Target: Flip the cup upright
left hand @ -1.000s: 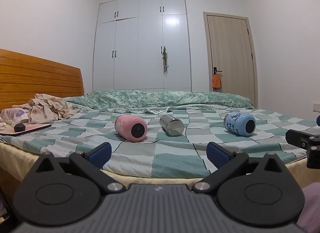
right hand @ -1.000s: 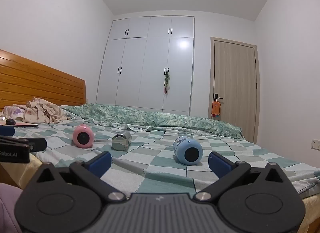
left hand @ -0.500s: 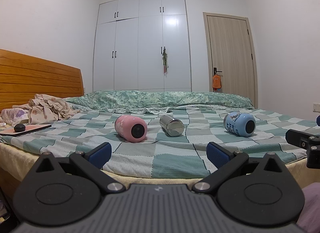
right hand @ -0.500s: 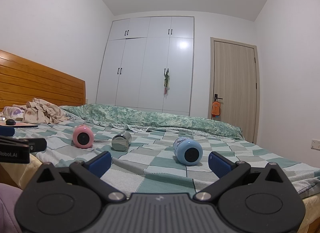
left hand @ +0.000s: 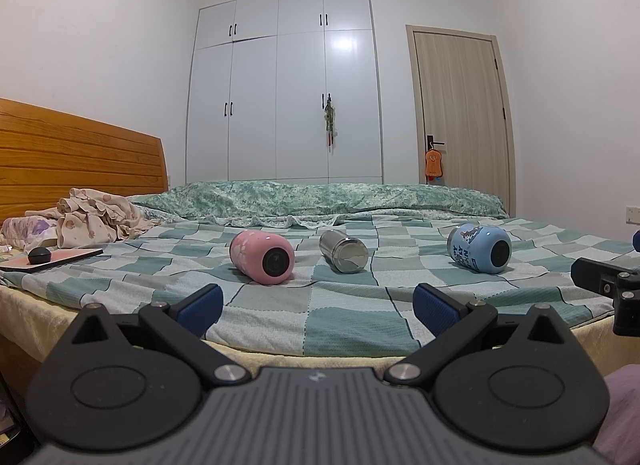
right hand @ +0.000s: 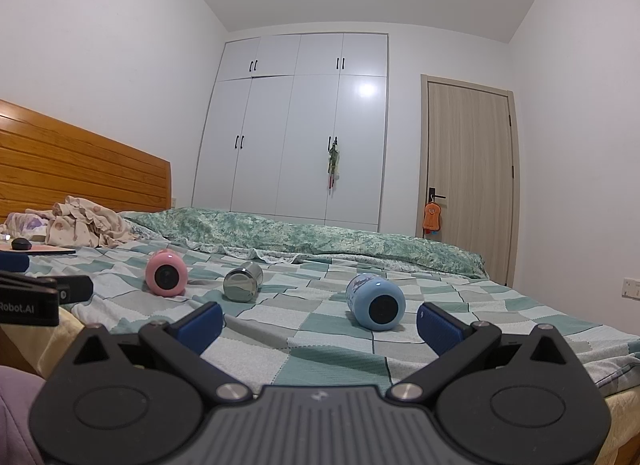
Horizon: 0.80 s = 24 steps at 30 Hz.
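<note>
Three cups lie on their sides on the checked bedspread [left hand: 344, 317]. A pink cup [left hand: 262, 257] lies at the left, a steel cup [left hand: 344, 251] in the middle and a blue cup [left hand: 480, 248] at the right. They also show in the right wrist view: the pink cup [right hand: 165, 273], the steel cup [right hand: 242, 281], the blue cup [right hand: 376, 302]. My left gripper [left hand: 318, 311] is open and empty near the bed's front edge. My right gripper [right hand: 318, 321] is open and empty, just short of the blue cup.
A wooden headboard [left hand: 80, 161] stands at the left, with crumpled clothes [left hand: 96, 221] and a flat pad with a dark round object [left hand: 40, 255] beside it. A rolled green quilt [left hand: 340, 197] lies at the far side. A wardrobe [left hand: 284, 93] and a door [left hand: 460, 113] stand behind.
</note>
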Each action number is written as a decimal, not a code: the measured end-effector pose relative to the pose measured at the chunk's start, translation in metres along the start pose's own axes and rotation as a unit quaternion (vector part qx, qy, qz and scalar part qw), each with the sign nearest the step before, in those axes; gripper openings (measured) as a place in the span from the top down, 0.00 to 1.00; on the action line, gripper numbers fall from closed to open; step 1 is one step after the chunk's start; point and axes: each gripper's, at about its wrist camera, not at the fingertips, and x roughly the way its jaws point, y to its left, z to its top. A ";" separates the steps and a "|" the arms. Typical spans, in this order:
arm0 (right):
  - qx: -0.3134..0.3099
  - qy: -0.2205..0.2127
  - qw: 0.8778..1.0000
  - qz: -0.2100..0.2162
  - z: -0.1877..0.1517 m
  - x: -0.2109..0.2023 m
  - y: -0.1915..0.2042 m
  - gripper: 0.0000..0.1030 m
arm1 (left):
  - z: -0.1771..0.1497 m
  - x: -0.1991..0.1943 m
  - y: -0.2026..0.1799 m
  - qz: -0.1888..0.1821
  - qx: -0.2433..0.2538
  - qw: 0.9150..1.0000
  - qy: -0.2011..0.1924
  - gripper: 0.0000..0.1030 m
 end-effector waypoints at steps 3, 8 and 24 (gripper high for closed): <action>0.000 0.000 1.000 0.000 0.000 0.000 0.000 0.00 | 0.001 0.000 0.002 0.000 0.000 1.000 0.000 0.00; 0.000 0.000 1.000 0.000 0.000 0.000 0.000 0.00 | 0.001 0.000 0.002 0.000 0.000 1.000 0.000 0.00; 0.000 0.000 1.000 0.000 0.000 0.000 0.000 0.00 | 0.001 0.000 0.002 0.000 0.000 1.000 -0.001 0.00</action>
